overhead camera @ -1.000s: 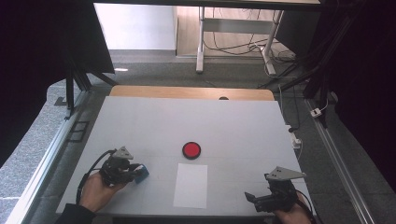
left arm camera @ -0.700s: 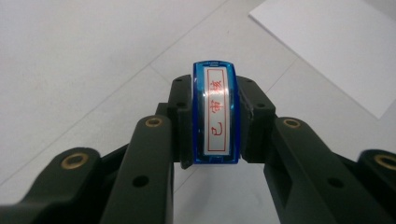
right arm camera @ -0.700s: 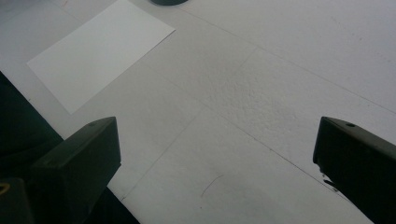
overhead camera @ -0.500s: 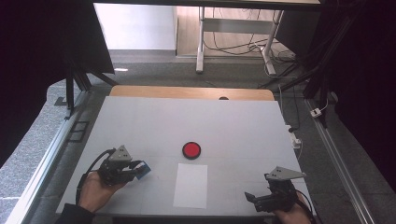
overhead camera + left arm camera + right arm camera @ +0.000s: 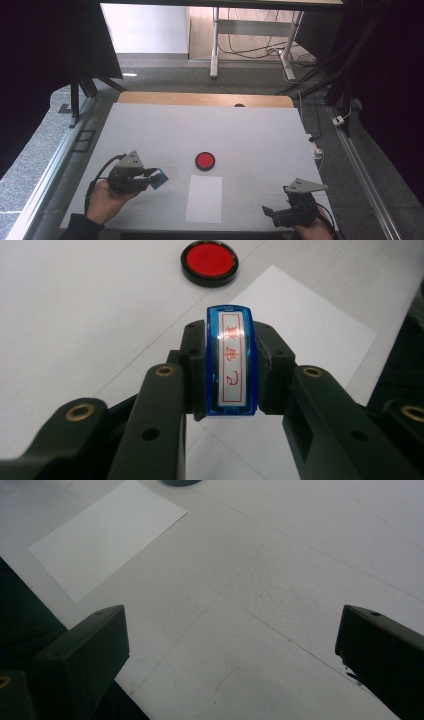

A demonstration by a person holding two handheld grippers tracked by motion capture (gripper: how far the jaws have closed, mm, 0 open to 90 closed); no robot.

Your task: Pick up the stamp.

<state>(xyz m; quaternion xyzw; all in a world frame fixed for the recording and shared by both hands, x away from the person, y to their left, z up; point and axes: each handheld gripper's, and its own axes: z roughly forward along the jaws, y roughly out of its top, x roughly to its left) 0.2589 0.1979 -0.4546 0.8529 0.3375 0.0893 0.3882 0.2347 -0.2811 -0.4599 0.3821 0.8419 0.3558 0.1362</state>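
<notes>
My left gripper (image 5: 152,176) is shut on a blue stamp (image 5: 231,360) whose clear top bears red characters in a red frame; the stamp (image 5: 160,179) hangs a little above the table at the front left. Ahead of it sits a round red ink pad (image 5: 209,261) in a black case, the same ink pad (image 5: 205,160) at the table's middle. A white sheet of paper (image 5: 204,198) lies just in front of the pad, and the paper (image 5: 305,335) shows beyond the stamp. My right gripper (image 5: 270,214) rests open at the front right, jaws wide apart over bare table (image 5: 280,595).
The white table (image 5: 240,130) has a wooden strip (image 5: 200,99) along its far edge. Metal rails run along both sides, and desk legs and cables stand on the floor beyond. The paper's corner (image 5: 105,535) lies left of my right gripper.
My left gripper has risen a little and shifted right with the blue stamp held in it. The right gripper has stayed put.
</notes>
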